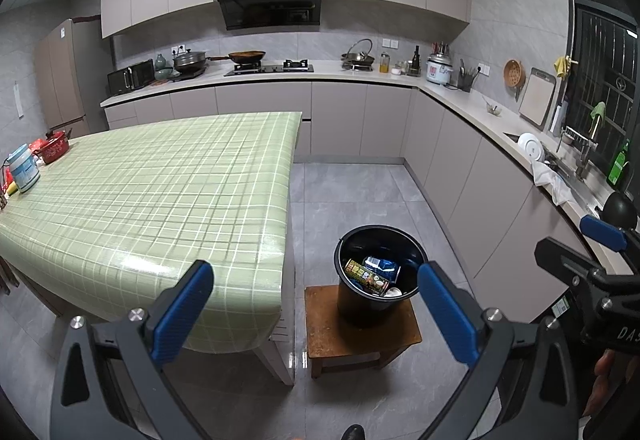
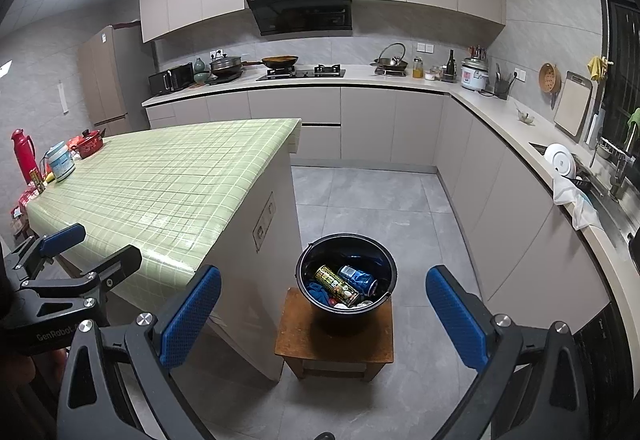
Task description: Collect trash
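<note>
A black bucket [image 1: 378, 272] stands on a low wooden stool [image 1: 360, 332] on the floor beside the table. Inside lie a green-yellow can [image 1: 366, 276], a blue can [image 1: 382, 266] and other scraps. It also shows in the right wrist view [image 2: 346, 280] with the same cans [image 2: 336, 284]. My left gripper [image 1: 316, 316] is open and empty, held above the table's near corner and the stool. My right gripper [image 2: 324, 320] is open and empty, above the stool. Each gripper shows at the edge of the other's view.
The table with a green checked cloth [image 1: 160, 192] carries a white jar [image 1: 24, 168], a red pot [image 1: 54, 148] and a red flask [image 2: 22, 154] at its far left end. The L-shaped counter [image 1: 460, 96] runs along the back and right, with a sink [image 1: 560, 168].
</note>
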